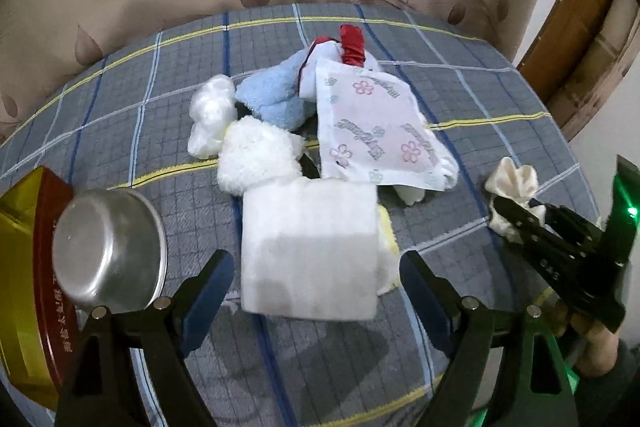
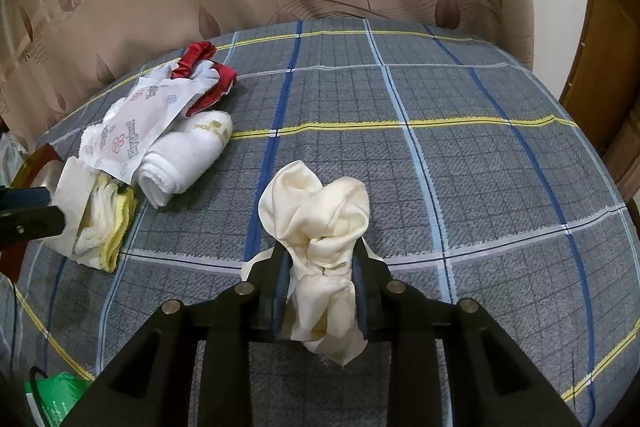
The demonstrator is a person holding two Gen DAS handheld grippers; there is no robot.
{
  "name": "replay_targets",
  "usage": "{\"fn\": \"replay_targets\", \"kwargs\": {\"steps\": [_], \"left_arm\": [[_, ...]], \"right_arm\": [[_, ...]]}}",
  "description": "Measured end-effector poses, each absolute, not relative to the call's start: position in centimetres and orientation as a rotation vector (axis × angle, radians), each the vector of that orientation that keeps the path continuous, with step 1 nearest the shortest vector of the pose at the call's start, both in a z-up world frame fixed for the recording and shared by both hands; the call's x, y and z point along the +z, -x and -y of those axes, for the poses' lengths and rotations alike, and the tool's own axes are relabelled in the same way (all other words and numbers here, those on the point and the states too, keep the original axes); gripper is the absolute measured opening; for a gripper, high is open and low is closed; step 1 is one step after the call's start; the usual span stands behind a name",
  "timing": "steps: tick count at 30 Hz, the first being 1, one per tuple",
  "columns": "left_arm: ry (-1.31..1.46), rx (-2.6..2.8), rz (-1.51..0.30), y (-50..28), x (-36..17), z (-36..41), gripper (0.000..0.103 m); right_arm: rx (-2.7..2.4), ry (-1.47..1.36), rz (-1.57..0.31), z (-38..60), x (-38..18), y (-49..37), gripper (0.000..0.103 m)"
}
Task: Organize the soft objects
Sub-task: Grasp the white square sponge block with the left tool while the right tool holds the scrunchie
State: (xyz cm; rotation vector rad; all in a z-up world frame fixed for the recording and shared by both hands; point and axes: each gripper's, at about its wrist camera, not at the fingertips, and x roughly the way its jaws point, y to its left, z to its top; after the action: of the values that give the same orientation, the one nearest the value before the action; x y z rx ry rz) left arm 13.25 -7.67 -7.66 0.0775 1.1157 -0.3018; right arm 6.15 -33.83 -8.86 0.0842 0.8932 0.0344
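Fingers of the right gripper (image 2: 320,263) are pressed on a crumpled cream cloth (image 2: 320,215), its free end resting on the plaid-covered table (image 2: 480,167). Fingers of the left gripper (image 1: 316,269) are spread wide, nothing clamped; a folded white pad (image 1: 310,247) lies between their tips.

Seen only in the left wrist view: a fluffy white towel (image 1: 256,157), a blue towel (image 1: 276,95), a crumpled plastic wrap (image 1: 210,115), a metal bowl (image 1: 108,247) on a red-and-gold box (image 1: 24,267).

Seen only in the right wrist view: a rolled white towel (image 2: 186,155) beside the flower-printed packet (image 2: 140,119); yellow-edged cloths (image 2: 112,227) under the pad.
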Motion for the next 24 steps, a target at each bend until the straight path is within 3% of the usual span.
{"fn": "replay_targets", "kwargs": {"steps": [8, 24], "left_arm": [[-0.085, -0.277, -1.122, -14.4, -9.3, 6.9, 0.092], [-0.023, -0.293, -1.155, -14.3, -9.6, 6.4, 0.091]], "right_arm": [[0.044, -0.068, -0.892, 33.6, -8.8, -6.0, 0.033], [0.048, -0.059, -0.894, 33.5, -8.9, -6.0, 0.036]]}}
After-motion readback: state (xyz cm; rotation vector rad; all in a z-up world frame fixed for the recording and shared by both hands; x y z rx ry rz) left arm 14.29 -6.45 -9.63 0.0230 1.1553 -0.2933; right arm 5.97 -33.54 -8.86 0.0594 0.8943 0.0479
